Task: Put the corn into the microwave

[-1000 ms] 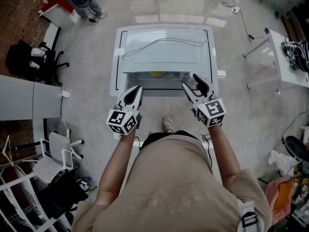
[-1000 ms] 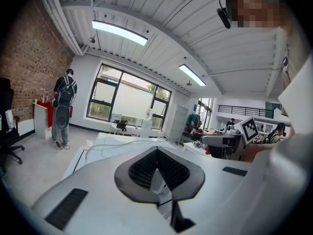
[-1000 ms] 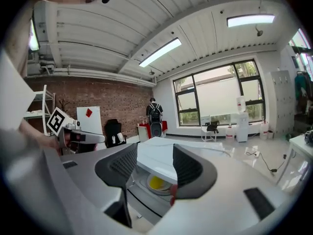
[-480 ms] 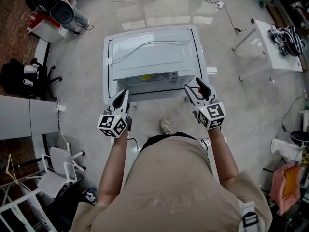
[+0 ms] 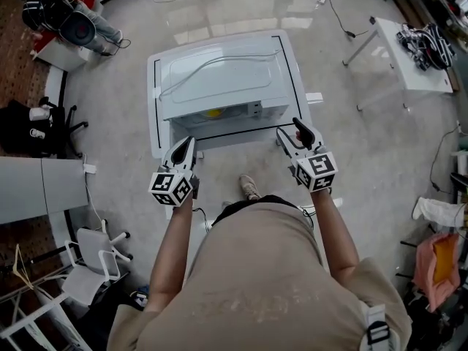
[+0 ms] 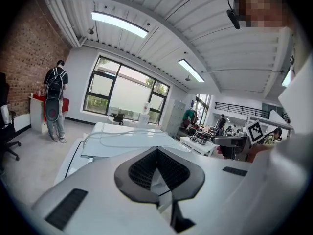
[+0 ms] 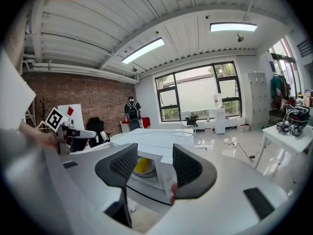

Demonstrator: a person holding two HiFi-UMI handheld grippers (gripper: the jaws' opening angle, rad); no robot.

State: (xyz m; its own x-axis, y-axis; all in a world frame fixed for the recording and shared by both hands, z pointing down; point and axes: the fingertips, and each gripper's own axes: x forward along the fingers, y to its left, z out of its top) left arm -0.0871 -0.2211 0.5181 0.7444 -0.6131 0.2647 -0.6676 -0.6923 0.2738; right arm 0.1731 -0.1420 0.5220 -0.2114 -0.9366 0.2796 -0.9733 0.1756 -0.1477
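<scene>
the yellow corn (image 5: 213, 112) lies inside the white microwave (image 5: 219, 79) on the white table (image 5: 154, 126). left gripper (image 5: 187, 143) is clenched, empty; right gripper (image 5: 289, 127) is released, jaws apart, framing the corn.

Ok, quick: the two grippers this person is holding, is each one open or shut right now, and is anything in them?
Left gripper: shut, nothing in it.
Right gripper: open, holding nothing.

The white rectangular table (image 5: 234, 141), with a thin black line along its border, stands on the grey shiny floor (image 5: 351, 174). Directly on it sits 1 white box-shaped microwave (image 5: 219, 82).
</scene>
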